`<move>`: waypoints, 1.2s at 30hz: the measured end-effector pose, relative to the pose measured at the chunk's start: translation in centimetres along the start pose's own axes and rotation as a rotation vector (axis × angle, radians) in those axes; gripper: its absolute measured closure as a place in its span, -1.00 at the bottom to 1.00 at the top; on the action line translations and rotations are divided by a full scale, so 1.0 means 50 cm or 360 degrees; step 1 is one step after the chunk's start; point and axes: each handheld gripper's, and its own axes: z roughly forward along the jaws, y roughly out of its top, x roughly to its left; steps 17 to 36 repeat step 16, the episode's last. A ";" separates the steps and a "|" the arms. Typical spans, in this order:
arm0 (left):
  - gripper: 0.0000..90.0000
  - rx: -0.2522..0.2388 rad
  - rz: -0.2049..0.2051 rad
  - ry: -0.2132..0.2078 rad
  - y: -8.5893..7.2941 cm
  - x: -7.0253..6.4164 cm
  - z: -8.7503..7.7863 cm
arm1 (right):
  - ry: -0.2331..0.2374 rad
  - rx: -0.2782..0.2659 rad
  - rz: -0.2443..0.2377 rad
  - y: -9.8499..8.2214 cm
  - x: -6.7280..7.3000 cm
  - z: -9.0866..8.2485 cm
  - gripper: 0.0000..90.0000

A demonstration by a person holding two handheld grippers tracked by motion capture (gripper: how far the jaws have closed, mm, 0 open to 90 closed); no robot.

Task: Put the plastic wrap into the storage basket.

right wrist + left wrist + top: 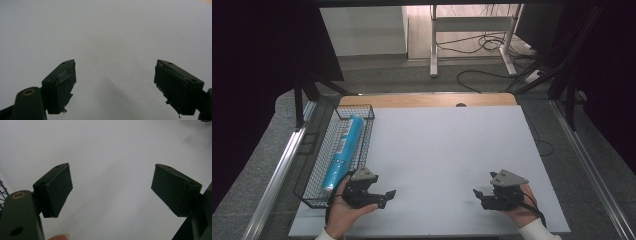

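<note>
Resting low over the counter (pixel 437 150), the left gripper (pixel 382 196) and right gripper (pixel 479 196) both gape, holding nothing. Just outboard of the left gripper and beyond it, a blue tube (pixel 343 152) lies in the wire basket (pixel 314 165); a careless reach could snag the mesh.

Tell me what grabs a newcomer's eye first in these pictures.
The blue tube stands out most, lying lengthwise in the black wire basket at the left edge of the white table. Next, the two hand-held grippers near the front edge: the left gripper beside the basket, the right gripper opposite, both with jaws wide open and holding nothing.
</note>
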 end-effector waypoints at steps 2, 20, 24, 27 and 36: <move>-0.62 0.0008 0.0014 0.0010 -0.001 0.001 0.003 | -0.0002 0.0001 -0.0001 0.000 0.001 0.000 -0.59; -0.61 -0.0007 0.0005 0.0031 -0.003 0.008 0.006 | -0.0018 -0.0058 -0.0001 0.003 -0.001 -0.011 -0.59; -0.61 -0.0007 0.0005 0.0031 -0.003 0.008 0.006 | -0.0018 -0.0058 -0.0001 0.003 -0.001 -0.011 -0.59; -0.61 -0.0007 0.0005 0.0031 -0.003 0.008 0.006 | -0.0018 -0.0058 -0.0001 0.003 -0.001 -0.011 -0.59; -0.61 -0.0007 0.0005 0.0031 -0.003 0.008 0.006 | -0.0018 -0.0058 -0.0001 0.003 -0.001 -0.011 -0.59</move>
